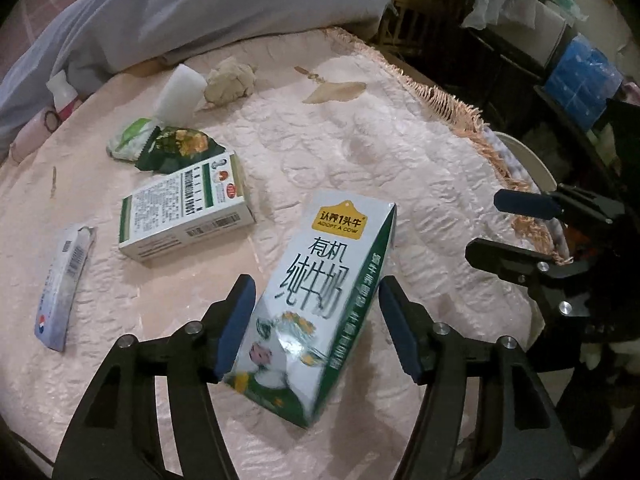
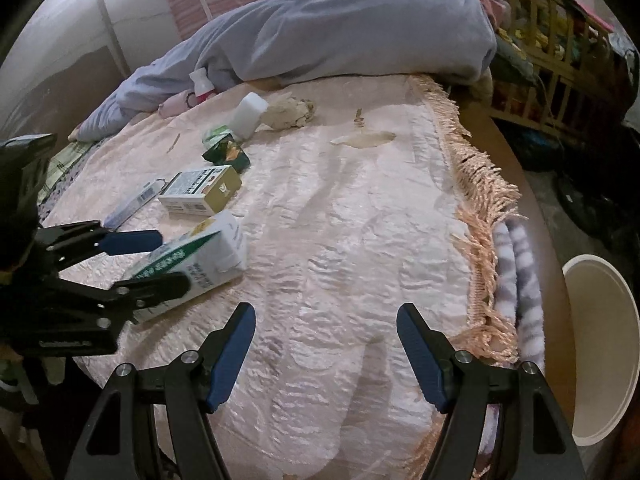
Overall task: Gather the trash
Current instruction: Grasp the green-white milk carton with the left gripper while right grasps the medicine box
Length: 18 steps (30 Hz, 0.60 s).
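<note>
A white and green milk carton lies on the pink bedspread. My left gripper is open, its jaws on either side of the carton; the left pad touches it, the right pad stands a little apart. From the right wrist view the carton lies between the left gripper's fingers. My right gripper is open and empty over bare bedspread near the fringed edge; it also shows in the left wrist view. A cream bin stands on the floor at the right.
More litter lies further back: a green and white box, a flat wrapper, a green snack packet, a white block, a crumpled tissue, a stain. A grey quilt covers the far side.
</note>
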Motion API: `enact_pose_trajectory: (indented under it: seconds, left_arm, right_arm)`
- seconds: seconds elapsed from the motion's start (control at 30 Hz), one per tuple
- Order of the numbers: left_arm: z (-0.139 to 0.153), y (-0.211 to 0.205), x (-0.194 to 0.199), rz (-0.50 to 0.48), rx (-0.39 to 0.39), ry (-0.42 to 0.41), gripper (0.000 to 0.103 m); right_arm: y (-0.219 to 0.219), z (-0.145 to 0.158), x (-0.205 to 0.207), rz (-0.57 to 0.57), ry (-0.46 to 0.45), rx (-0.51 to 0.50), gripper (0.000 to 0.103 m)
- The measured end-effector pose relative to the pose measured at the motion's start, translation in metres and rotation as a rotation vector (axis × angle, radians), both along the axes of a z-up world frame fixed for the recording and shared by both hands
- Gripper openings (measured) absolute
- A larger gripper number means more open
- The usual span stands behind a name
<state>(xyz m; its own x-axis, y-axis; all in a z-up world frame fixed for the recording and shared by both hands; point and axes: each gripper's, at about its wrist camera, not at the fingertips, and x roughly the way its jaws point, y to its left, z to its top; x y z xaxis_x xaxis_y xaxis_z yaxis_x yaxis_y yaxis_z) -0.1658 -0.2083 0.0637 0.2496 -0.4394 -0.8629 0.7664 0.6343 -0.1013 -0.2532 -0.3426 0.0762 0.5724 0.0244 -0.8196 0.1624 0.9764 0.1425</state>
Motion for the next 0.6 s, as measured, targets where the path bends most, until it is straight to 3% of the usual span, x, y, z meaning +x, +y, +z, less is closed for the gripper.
enact_pose_trajectory:
  seconds: [0.23, 0.4, 0.6]
  left_arm:
    - [-0.007, 0.022, 0.021, 0.096, -0.061, 0.138, 0.058]
    - [0.003, 0.074, 0.033, 0.255, -0.079, 0.134, 0.056]
    - [0.004, 0.121, 0.052, 0.423, -0.051, 0.109, 0.056]
  right_arm:
    - [0.004, 0.001, 0.012, 0.012, 0.0, -0.006, 0.071]
    - [0.012, 0.005, 0.029, 0.052, -0.014, 0.039, 0.071]
    - [0.038, 0.001, 0.086, 0.164, -0.04, 0.162, 0.071]
